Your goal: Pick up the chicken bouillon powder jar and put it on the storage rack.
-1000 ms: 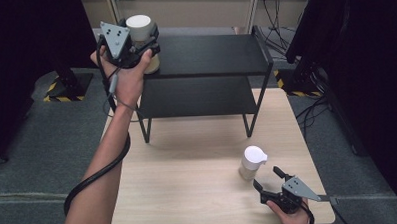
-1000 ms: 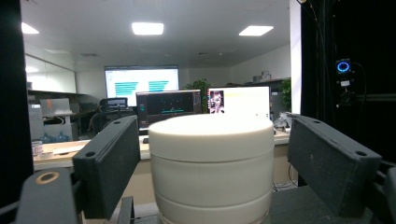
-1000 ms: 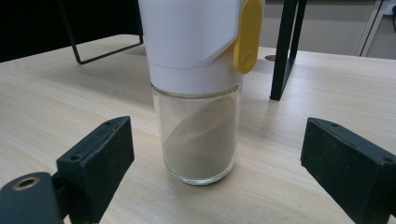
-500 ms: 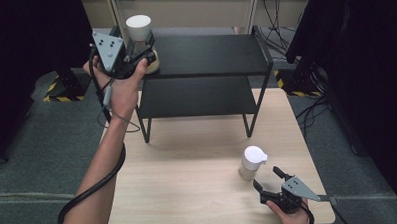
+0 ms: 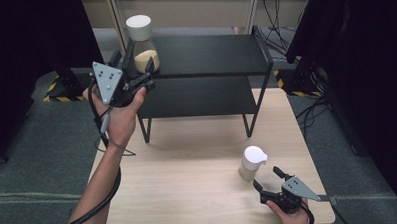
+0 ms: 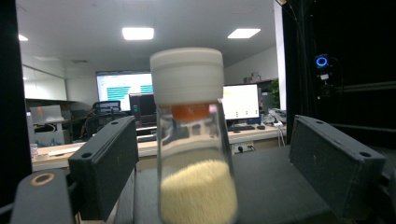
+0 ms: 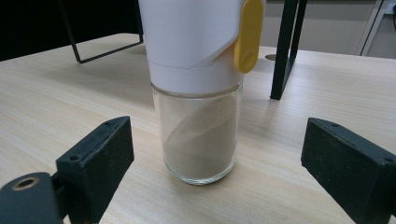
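Pale wood-grain table (image 5: 189, 187) w/ a black two-tier metal shelf (image 5: 209, 54) at its far side; dark curtains both sides, grey floor. Tall clear glass jar (image 5: 144, 46), white ribbed cap, approx. a third full of yellow-ish grains, stands on the shelf's top tier at the left front corner. Left gripper (image 5: 135, 80) sits just beside it, jaws spread wide w/ the jar between them, pads not touching; jaws have just been opening. Short glass shaker (image 5: 252, 162), white lid w/ yellow tab, holds beige powder, on the table near the right edge. Right gripper (image 5: 269, 180) just behind it, jaws apart, nothing gripped. Mid-table bare.
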